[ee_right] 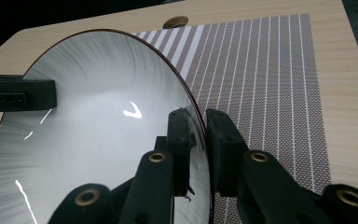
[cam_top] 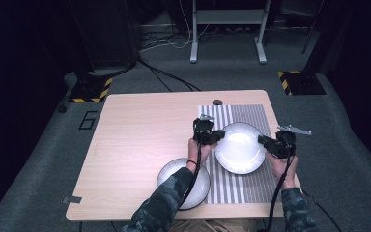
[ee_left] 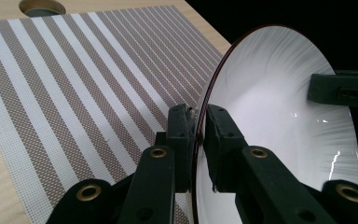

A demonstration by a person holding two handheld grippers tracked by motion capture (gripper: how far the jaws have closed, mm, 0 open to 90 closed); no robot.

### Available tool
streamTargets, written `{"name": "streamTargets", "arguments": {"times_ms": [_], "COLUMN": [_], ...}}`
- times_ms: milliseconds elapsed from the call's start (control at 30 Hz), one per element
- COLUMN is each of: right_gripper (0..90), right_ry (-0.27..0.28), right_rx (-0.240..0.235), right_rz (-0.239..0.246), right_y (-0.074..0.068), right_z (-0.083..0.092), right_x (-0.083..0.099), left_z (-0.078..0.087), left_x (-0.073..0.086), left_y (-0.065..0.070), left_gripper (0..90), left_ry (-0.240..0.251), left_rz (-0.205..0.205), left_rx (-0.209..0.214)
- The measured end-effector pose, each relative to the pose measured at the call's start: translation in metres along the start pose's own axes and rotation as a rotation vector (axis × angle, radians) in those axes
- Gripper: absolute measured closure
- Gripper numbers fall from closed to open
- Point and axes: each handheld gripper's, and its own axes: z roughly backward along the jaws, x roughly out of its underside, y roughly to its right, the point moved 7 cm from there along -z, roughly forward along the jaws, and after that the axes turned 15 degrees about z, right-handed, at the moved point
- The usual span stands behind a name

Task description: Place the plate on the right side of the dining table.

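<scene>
We see a white plate (cam_top: pixel 240 148) with fine grey streaks fanning out towards its rim, and a thin dark red line edging it (clearest in the two gripper views). Under it lies a placemat (cam_top: pixel 251 113) woven in brown and white stripes, broad at its 9 o'clock side and thinning towards 3 o'clock. The table (cam_top: pixel 140 140) is pale wood grain. Both grippers, left (cam_top: pixel 208 137) and right (cam_top: pixel 265 141), are black. The second plate (cam_top: pixel 168 171), at 7 o'clock from the first, is white with a grey-streaked rim. The sleeves (cam_top: pixel 164 203) are camouflage green.
</scene>
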Motion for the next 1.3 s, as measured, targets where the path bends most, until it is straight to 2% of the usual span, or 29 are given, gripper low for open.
{"name": "streamTargets", "arguments": {"times_ms": [267,467,567,867,1300], "right_gripper": [80.1,79.8,79.7,79.0,79.4], "right_ry": [-0.019,-0.043,-0.046,-0.07,-0.098], "right_rx": [-0.001,0.002,0.001,-0.005,-0.002], "right_rz": [0.0,0.008,0.012,-0.021,-0.063], "right_y": [0.003,0.006,0.008,0.014,0.023], "right_z": [-0.008,-0.015,-0.018,-0.035,-0.047], "right_x": [0.001,0.002,0.002,0.009,0.016], "left_z": [-0.006,-0.014,-0.017,-0.029,-0.044], "left_x": [-0.002,0.001,-0.001,-0.001,-0.003], "left_y": [-0.005,-0.009,-0.011,-0.018,-0.025], "left_gripper": [80.2,79.9,79.7,79.2,78.7], "left_ry": [-0.005,-0.014,-0.023,-0.05,-0.077], "left_rz": [0.002,0.031,0.032,0.041,0.053], "left_rx": [-0.017,-0.032,-0.042,-0.097,-0.113]}}
